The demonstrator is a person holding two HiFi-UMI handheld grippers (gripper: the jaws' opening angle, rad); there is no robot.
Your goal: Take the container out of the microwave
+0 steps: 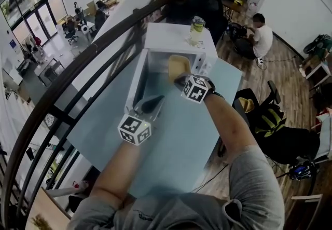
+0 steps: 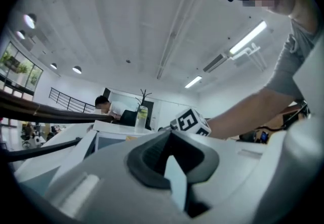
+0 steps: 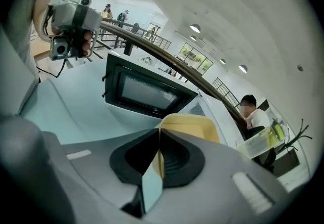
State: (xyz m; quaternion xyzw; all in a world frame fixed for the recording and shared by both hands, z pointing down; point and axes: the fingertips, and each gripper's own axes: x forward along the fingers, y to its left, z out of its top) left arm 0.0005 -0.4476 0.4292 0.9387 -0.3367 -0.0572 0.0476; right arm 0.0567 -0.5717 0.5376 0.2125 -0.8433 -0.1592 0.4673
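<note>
The white microwave stands at the far end of the pale blue table, with its door swung open to the left. My right gripper is shut on the rim of a yellow container, held tilted just in front of the microwave's opening. In the right gripper view the container sticks out past the gripper's pads, and the dark-windowed door lies beyond. My left gripper hovers over the table by the door, shut on nothing; in its own view the gripper shows pads that meet.
A clear bottle stands on top of the microwave. A dark curved railing runs along the table's left side. A chair with a green-and-black backpack sits to the right, and two people are behind the microwave.
</note>
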